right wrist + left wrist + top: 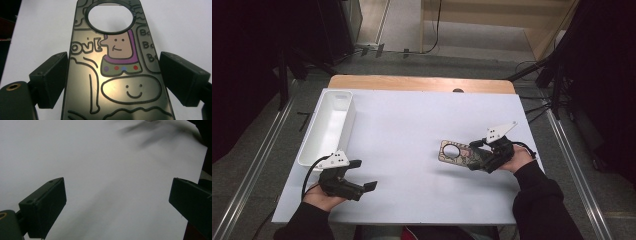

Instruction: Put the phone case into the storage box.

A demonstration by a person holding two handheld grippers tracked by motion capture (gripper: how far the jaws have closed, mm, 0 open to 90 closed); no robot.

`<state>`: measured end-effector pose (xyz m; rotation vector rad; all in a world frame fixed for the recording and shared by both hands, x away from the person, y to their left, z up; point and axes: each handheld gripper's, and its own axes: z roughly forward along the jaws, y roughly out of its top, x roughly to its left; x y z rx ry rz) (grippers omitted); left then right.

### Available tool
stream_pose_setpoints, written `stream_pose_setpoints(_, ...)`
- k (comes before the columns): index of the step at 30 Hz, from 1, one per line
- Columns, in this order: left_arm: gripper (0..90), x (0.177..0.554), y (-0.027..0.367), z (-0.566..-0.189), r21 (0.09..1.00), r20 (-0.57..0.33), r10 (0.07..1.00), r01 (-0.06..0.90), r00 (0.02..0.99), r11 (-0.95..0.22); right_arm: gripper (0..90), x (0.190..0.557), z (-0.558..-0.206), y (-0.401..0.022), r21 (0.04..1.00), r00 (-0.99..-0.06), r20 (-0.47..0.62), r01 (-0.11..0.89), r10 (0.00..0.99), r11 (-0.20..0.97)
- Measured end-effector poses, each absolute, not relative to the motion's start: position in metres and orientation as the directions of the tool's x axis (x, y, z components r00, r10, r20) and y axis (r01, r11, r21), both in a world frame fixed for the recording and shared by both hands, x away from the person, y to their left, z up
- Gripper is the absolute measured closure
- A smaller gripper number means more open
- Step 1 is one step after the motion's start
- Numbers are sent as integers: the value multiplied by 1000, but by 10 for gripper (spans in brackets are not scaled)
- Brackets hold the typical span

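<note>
A flat metallic tag with cartoon drawings and a round hole lies just right of the white table's middle. In the right gripper view the tag runs lengthwise between the two black jaws, which press on its long edges. My right gripper is shut on the tag's near end, and the hole end points away from it. Near the front left, my left gripper stands open over bare white surface with nothing between its jaws.
A long white tray lies along the left edge of the white sheet. A strip of wooden tabletop shows at the back. Dark stands and cables flank the table on both sides.
</note>
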<state>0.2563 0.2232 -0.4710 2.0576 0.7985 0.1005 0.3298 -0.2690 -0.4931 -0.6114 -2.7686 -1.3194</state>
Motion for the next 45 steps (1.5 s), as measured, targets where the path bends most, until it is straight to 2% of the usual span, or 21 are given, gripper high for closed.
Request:
stream_pose_setpoints(2, 11, 256, 223, -471, 776, -224, 572, 500, 789, -386, 107, 329, -492, -268, 741, -916, 191, 370, 351, 561)
stream_pose_setpoints(4, 60, 255, 225, -470, 784, -223, 567, 492, 793, -379, 107, 327, -491, -266, 742, -911, 194, 378, 363, 553)
stream_pose_setpoints(18, 60, 260, 225, -470, 778, -258, 569, 517, 781, -356, 107, 324, -488, -258, 724, -840, 305, 511, 448, 464)
stream_pose_setpoints(26, 60, 262, 226, -470, 774, -281, 578, 537, 766, -335, 107, 318, -484, -246, 715, -809, 319, 547, 493, 435)
stream_pose_setpoints(34, 61, 264, 226, -470, 763, -312, 579, 561, 754, -321, 107, 317, -483, -243, 689, -715, 414, 650, 564, 319)
stream_pose_setpoints(37, 61, 264, 226, -470, 759, -320, 581, 569, 749, -316, 107, 317, -483, -240, 688, -696, 388, 655, 605, 312)
stream_pose_setpoints(45, 60, 265, 223, -467, 755, -367, 591, 602, 718, -262, 107, 320, -487, -236, 661, -614, 453, 718, 647, 218)
